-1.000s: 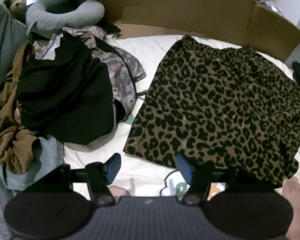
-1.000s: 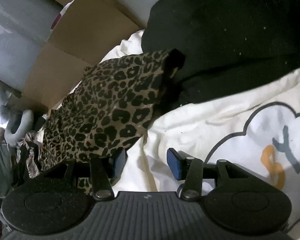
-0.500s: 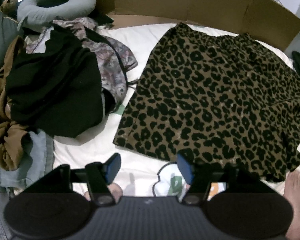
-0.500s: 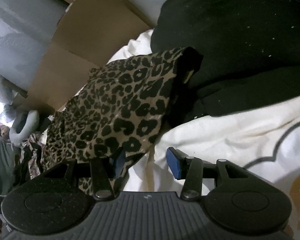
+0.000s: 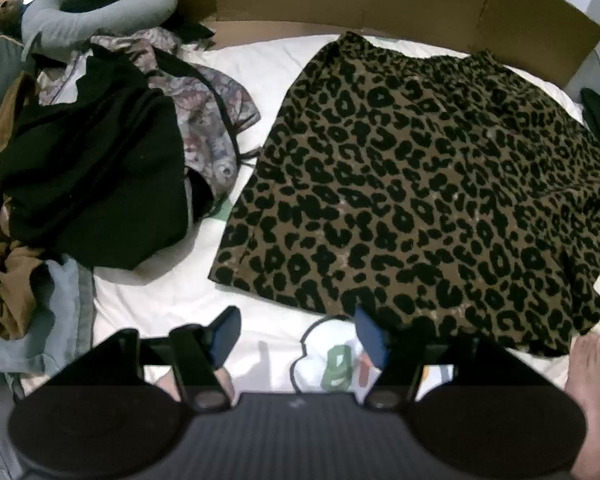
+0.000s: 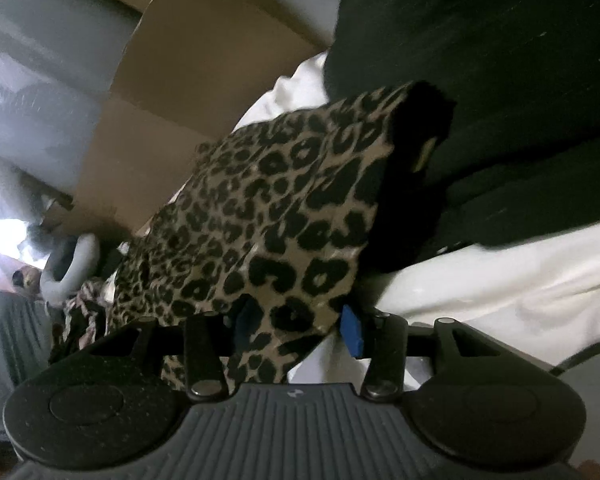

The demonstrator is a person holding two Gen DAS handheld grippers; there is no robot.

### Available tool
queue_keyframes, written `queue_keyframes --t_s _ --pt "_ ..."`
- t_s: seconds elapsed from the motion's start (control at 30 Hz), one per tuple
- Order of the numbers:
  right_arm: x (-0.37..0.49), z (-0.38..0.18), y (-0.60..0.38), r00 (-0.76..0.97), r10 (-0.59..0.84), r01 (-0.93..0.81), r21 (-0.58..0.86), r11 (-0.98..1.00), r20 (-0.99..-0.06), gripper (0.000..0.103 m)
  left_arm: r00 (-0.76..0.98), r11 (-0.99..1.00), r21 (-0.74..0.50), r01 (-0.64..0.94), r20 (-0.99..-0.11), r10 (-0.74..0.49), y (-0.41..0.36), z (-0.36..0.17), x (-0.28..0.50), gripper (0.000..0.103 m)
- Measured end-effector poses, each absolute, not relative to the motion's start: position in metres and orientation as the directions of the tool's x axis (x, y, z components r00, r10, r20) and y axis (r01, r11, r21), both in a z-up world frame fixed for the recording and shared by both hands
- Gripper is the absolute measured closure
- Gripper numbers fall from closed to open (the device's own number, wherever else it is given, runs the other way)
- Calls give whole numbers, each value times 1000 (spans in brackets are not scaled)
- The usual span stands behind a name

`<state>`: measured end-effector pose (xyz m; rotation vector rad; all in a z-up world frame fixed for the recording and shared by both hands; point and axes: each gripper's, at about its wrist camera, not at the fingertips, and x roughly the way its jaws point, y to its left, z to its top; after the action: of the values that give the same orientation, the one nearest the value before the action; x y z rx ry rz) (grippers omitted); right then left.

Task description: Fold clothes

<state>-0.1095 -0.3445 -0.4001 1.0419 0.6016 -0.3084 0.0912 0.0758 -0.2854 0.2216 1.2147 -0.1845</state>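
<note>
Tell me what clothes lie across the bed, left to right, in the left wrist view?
Brown garment → black garment → floral patterned garment → leopard-print garment, spread flat on the white bedsheet.

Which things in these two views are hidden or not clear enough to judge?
- Right wrist view: whether the right gripper pinches the leopard garment; the cloth covers the gap and most of the left pad.
- Left wrist view: the garment's near hem, behind the left gripper finger.
- Left wrist view: what lies under the black garment in the pile.
- Right wrist view: the background at left is blurred.
</note>
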Motion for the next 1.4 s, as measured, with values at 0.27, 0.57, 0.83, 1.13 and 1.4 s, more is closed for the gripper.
queue_keyframes --t_s 0.27,0.57,0.83,1.13,1.4 --pt "-108 -409 -337 832 77 487 791 369 -549 69 338 963 76 257 -941 -15 75 -280 88 37" --pt "-117 -406 -338 822 75 514 792 331 -565 103 350 959 80 272 -937 -21 70 -278 95 37" --pt "-125 -376 -330 834 34 508 790 342 -551 103 370 954 70 293 -928 -45 54 -281 115 37" --pt "-137 -376 -331 809 31 544 767 340 -587 103 373 941 56 333 -925 -77 33 -293 138 37" --pt "-139 -371 -335 732 -31 637 667 386 -681 99 379 916 45 399 -917 -120 6 -313 171 37"
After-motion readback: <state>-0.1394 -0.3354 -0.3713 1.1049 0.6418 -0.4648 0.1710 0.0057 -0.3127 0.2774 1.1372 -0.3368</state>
